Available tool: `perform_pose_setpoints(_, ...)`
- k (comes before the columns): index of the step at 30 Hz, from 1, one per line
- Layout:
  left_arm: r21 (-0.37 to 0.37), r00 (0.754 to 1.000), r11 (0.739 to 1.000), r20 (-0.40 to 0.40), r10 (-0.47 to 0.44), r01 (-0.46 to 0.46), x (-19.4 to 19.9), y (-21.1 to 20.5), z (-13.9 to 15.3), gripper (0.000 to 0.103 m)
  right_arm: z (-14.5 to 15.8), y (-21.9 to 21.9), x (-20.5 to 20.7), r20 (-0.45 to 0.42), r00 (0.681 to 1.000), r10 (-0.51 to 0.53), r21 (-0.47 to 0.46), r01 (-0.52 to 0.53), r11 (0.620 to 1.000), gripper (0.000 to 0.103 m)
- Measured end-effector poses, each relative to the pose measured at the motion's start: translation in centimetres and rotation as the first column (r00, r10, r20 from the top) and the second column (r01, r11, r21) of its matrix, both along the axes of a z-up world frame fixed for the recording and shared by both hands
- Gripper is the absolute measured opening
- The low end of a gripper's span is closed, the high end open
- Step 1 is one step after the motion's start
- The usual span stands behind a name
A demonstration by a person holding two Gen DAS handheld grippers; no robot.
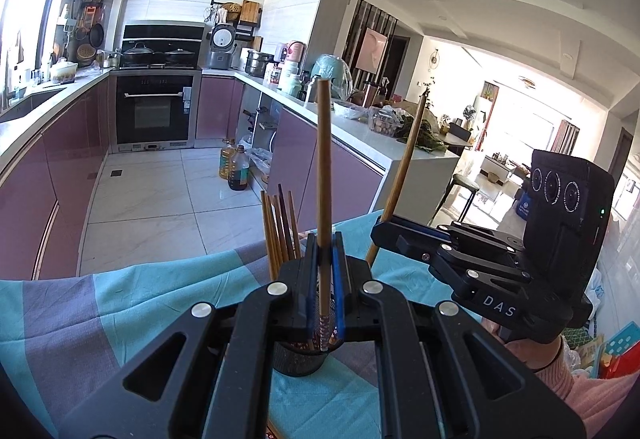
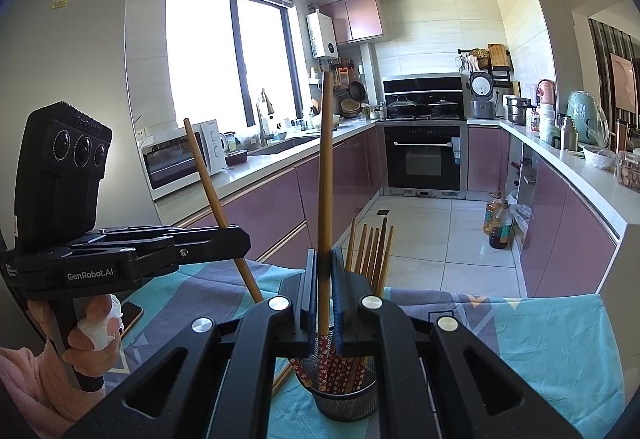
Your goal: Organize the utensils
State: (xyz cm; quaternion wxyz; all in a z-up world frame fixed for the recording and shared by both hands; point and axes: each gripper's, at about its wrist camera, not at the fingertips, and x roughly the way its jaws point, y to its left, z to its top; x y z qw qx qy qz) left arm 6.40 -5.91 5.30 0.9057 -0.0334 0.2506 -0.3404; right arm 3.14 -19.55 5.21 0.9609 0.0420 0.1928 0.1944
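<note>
While each hand holds a black two-finger gripper above a tabletop [image 1: 60,303] covered by a teal and grey patterned cloth, both grippers pinch a single wooden chopstick. Seen through its own wrist camera, the left gripper [image 1: 325,251] has its blue-padded fingers pressed together on a chopstick [image 1: 323,159] that stands almost upright, its patterned lower end dipping toward a dark mesh cup [image 1: 298,361] directly below. The right gripper [image 2: 323,267], seen through its own camera, likewise clamps a second chopstick [image 2: 325,179], also nearly upright, with its red floral end reaching down into the same mesh cup, which appears here as a round wire holder [image 2: 346,403] standing on the cloth.

Inside the cup a bundle of other chopsticks [image 2: 370,255] leans together, plain wooden tips up and red flowered ends at the bottom. In the left camera this bundle [image 1: 280,231] rises just to the left of the gripper fingers.

Each camera also catches the opposite tool from the side. The right gripper [image 1: 384,233] sits at the right of the left view, its chopstick tilted. The left gripper [image 2: 240,239] sits at the left of the right view, held by a hand [image 2: 94,335] in a pink sleeve with white wrapping on one finger. A phone [image 2: 130,313] lies on the cloth near that hand.

Behind lies a kitchen with mauve cabinets, a black oven [image 2: 424,155] and a white microwave [image 2: 180,155].
</note>
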Motion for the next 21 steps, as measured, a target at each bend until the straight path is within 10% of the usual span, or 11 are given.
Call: perform_pose_setpoints(21, 0.044, 0.999, 0.999, -0.038, 0.019, -0.018, 1.4, -0.6, 0.2, 0.007, -1.2, 0.4, 2.6, -0.055, 0.998, -0.014, -0.009, 0.014, 1.000, 0.006)
